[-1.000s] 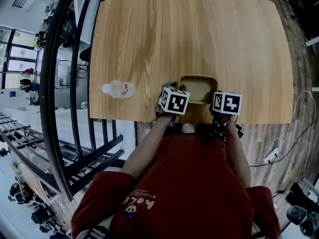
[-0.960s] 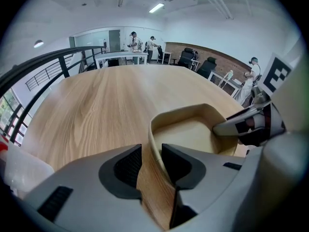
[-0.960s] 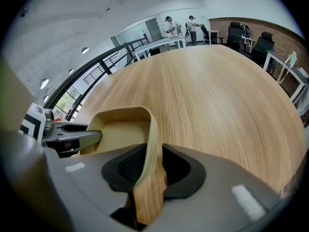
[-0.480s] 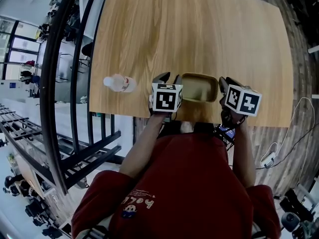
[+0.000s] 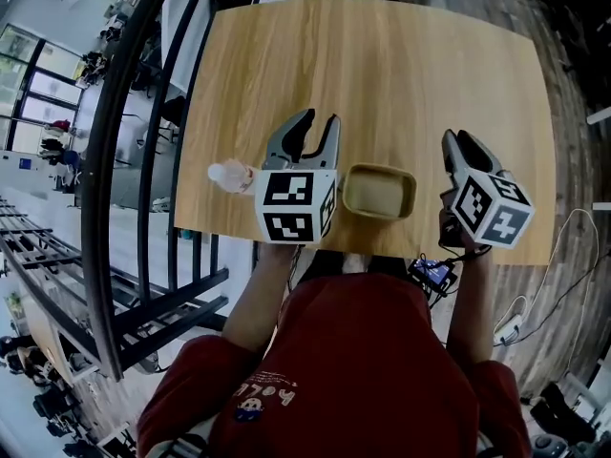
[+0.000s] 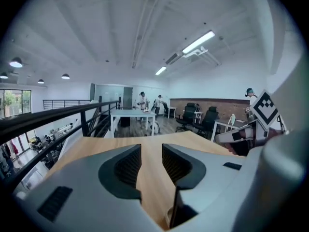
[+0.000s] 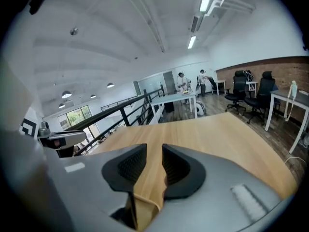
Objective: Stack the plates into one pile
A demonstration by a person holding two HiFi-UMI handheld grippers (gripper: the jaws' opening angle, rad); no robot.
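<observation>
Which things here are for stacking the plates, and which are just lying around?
For the job: the plates, the left gripper, the right gripper, both open and empty.
Just lying around: the water bottle, on its side on the table.

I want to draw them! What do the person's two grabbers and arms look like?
Each grabber, left gripper and right gripper, is grey with two curved jaws and dark ribbed pads. Each carries a white cube with black square markers. The person wears a red top with short sleeves.
</observation>
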